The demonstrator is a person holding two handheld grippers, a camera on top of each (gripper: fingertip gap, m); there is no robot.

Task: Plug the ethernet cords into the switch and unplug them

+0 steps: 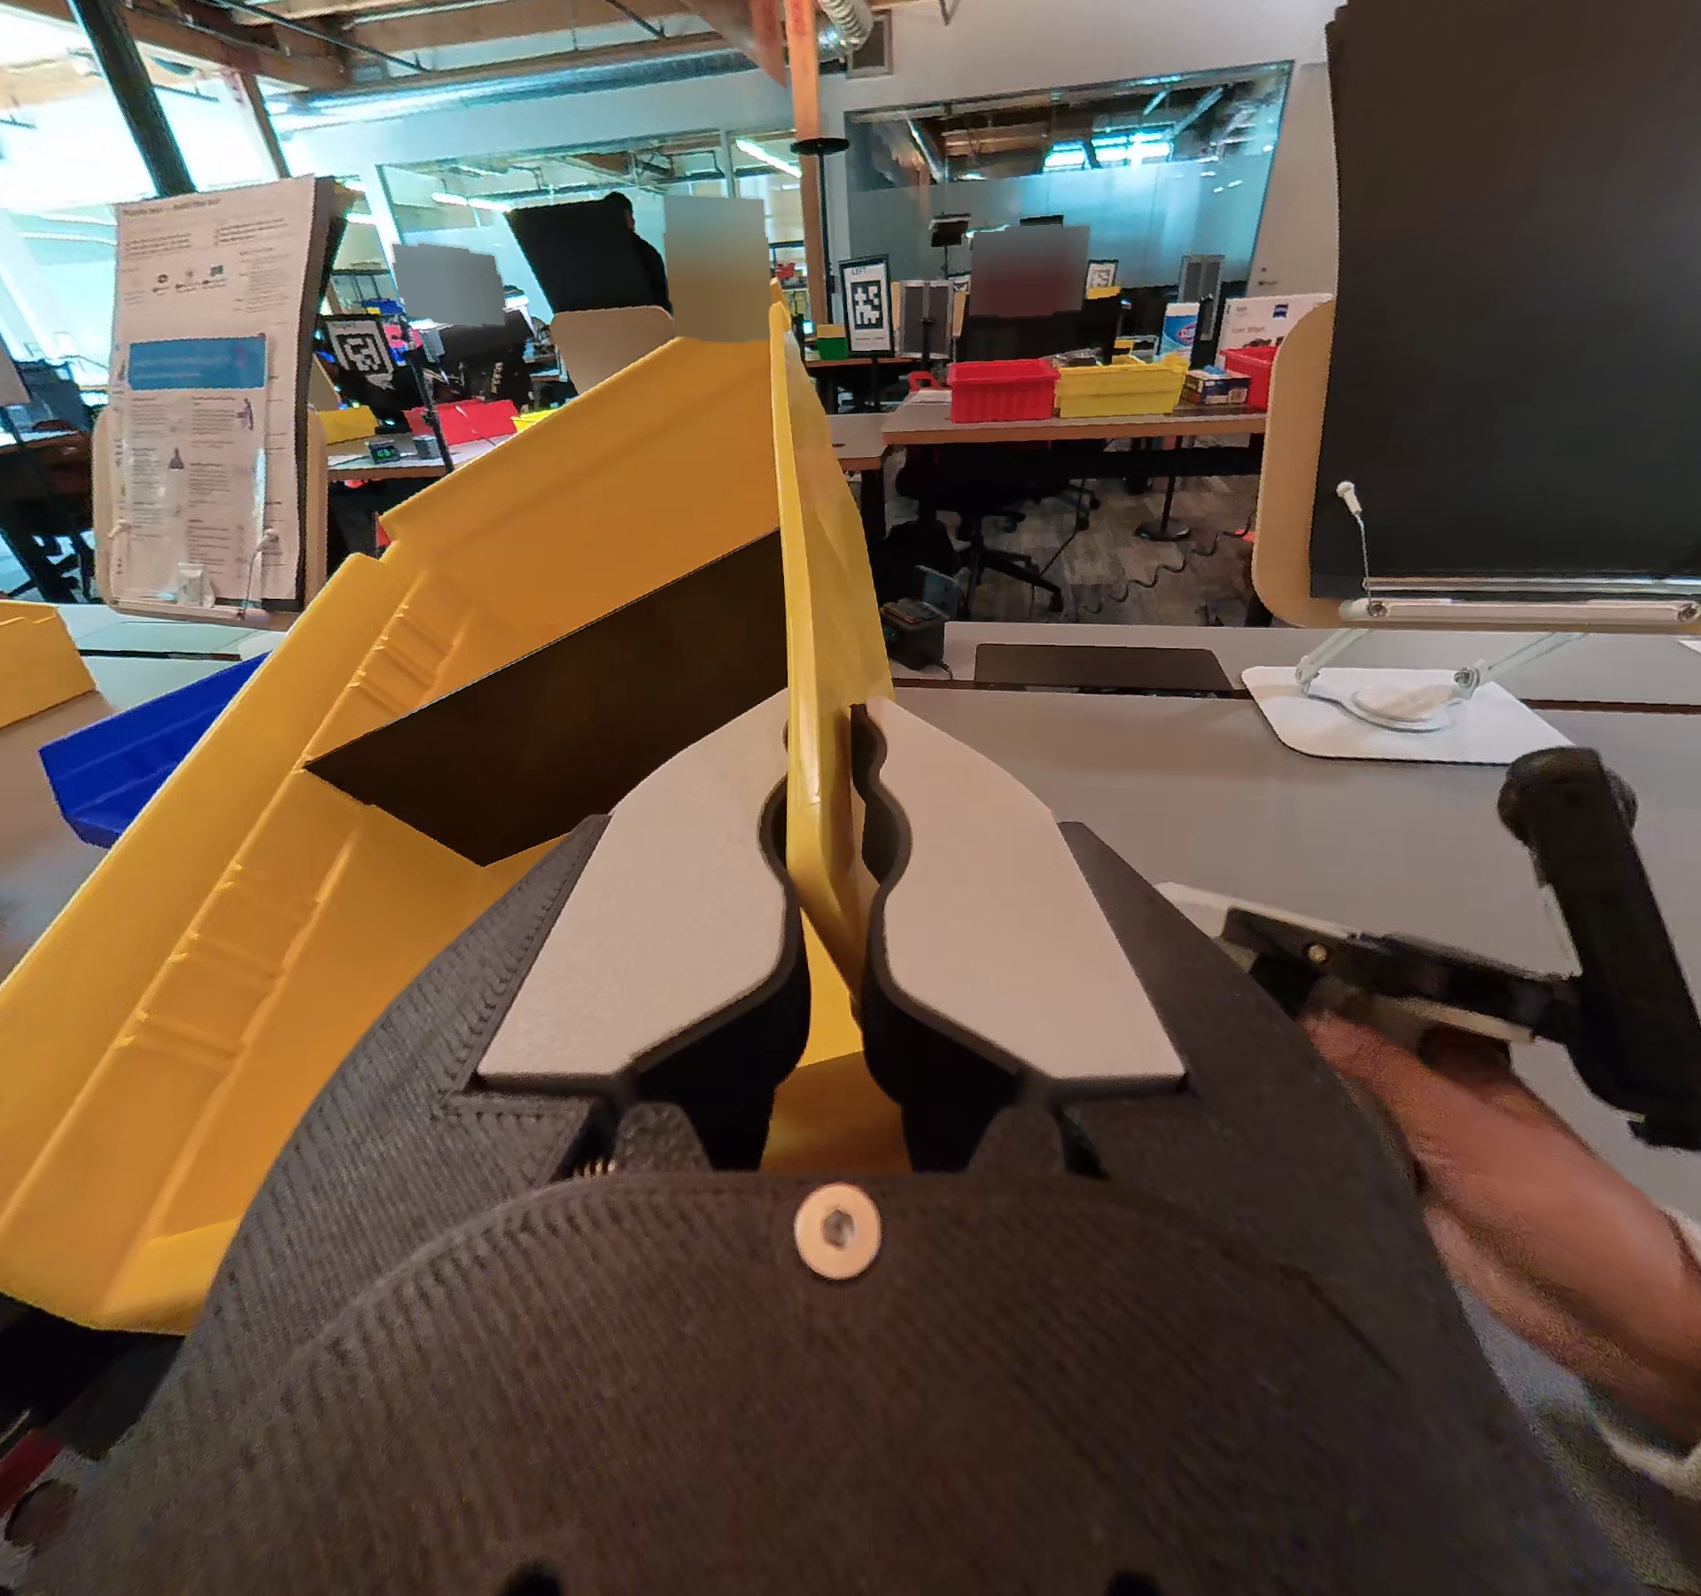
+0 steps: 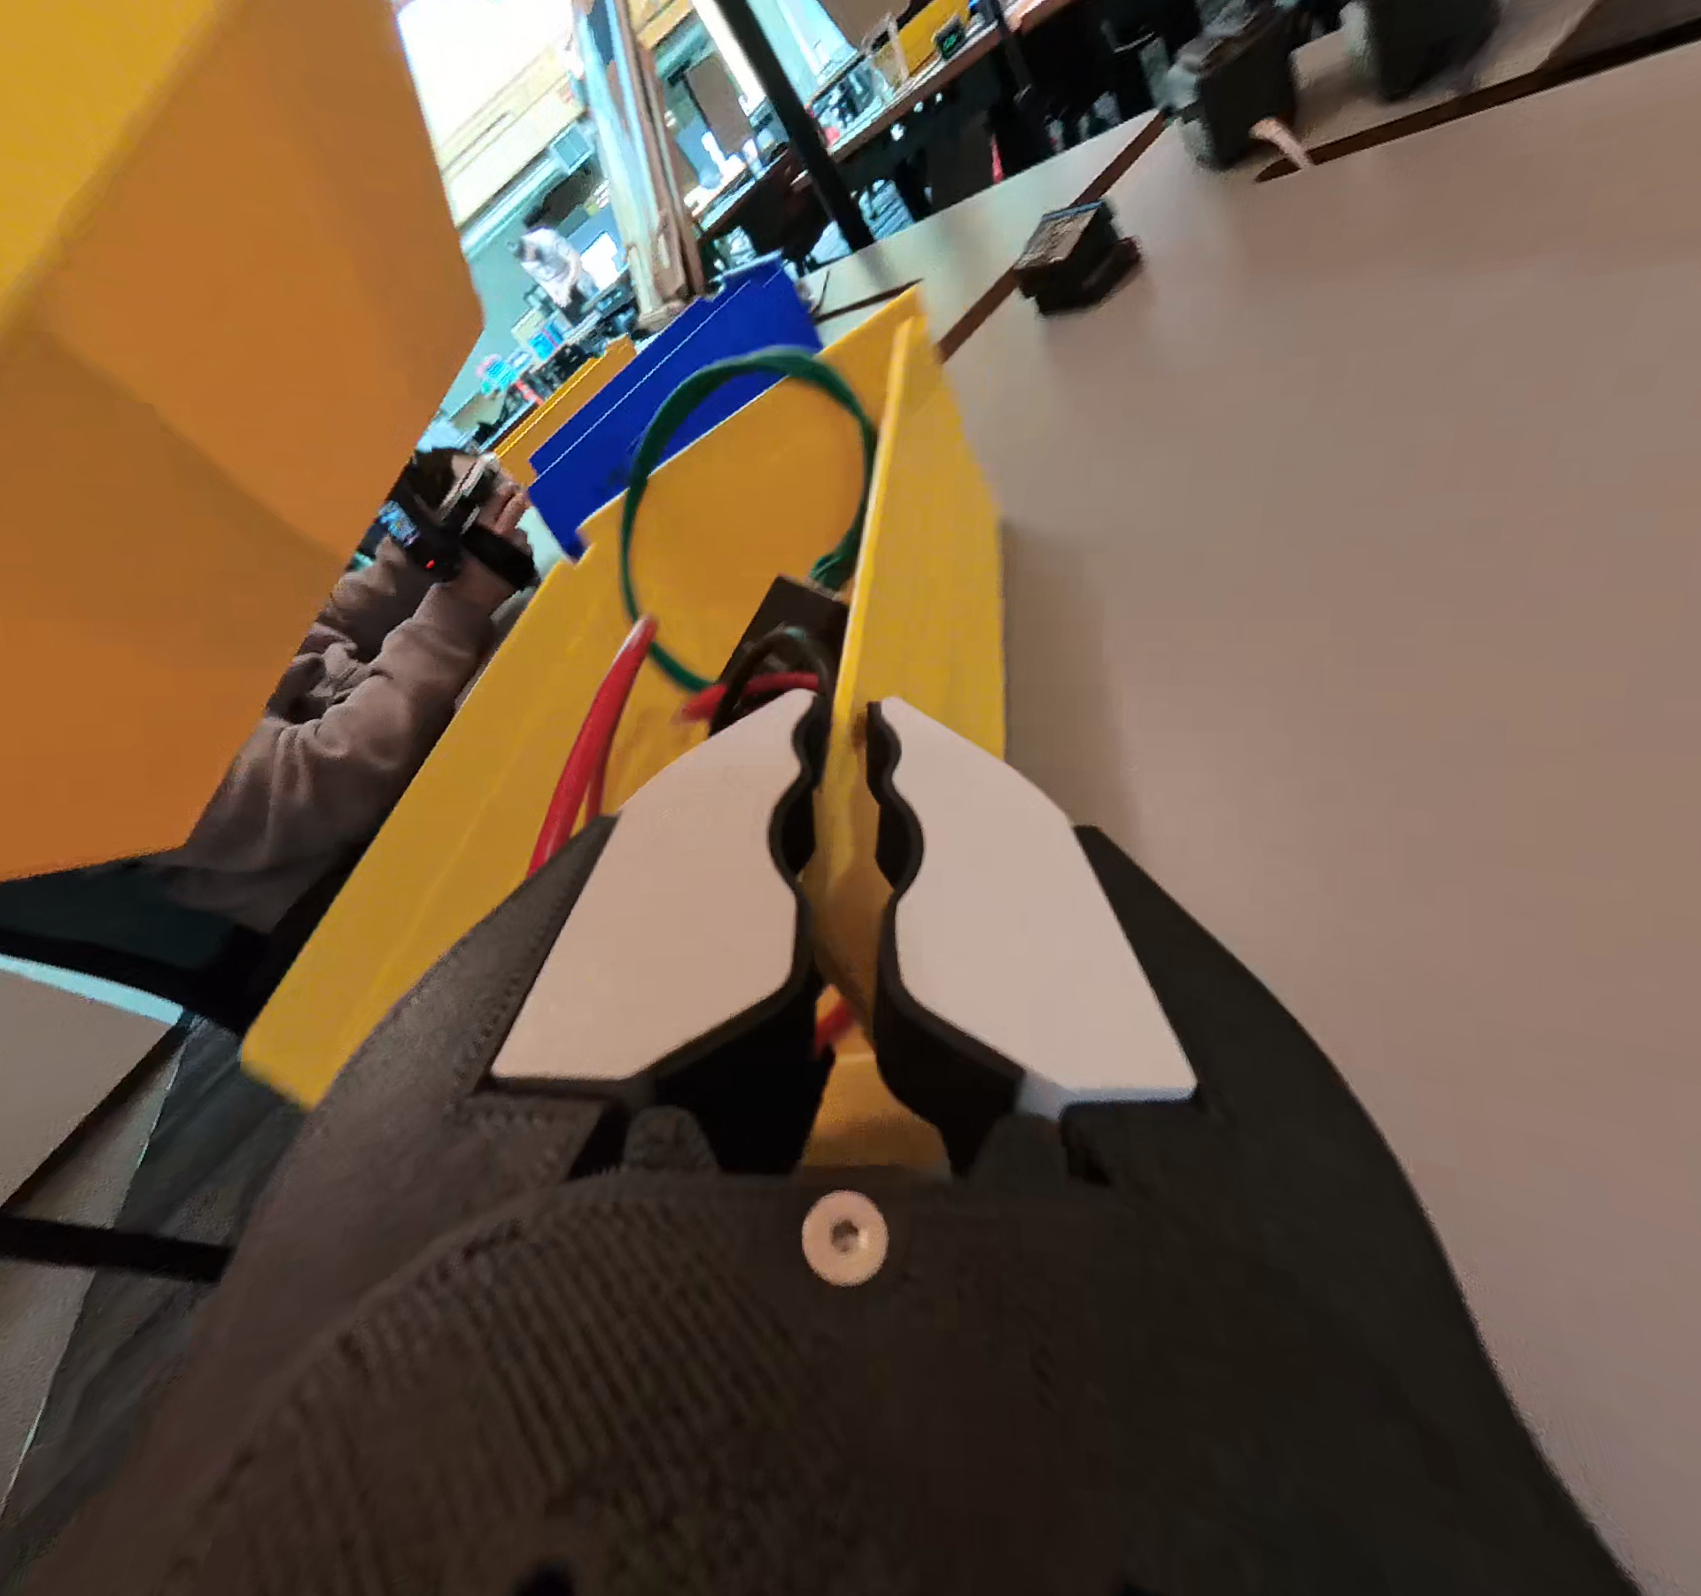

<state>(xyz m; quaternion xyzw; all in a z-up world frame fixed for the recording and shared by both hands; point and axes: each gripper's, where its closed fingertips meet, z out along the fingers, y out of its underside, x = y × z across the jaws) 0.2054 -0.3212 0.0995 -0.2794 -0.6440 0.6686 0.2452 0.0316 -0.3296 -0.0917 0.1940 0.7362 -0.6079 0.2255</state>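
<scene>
Clamping the thin side wall of an empty, tilted yellow plastic bin (image 1: pixel 515 724), your left tool (image 1: pixel 828 737) has its grey fingers closed on that wall at twelve o'clock. Your right tool (image 2: pixel 839 719) likewise pinches the rim of a second yellow plastic bin (image 2: pixel 930 576) resting on the pale grey desk (image 2: pixel 1335 632). Just past those fingertips, at twelve o'clock inside that bin, lies the black box-shaped switch (image 2: pixel 782 622), with a red cord (image 2: pixel 598 742) at eleven o'clock and a looped green cord (image 2: pixel 736 484) beyond it. Farther at eleven sits a blue plastic bin (image 2: pixel 672 420).
</scene>
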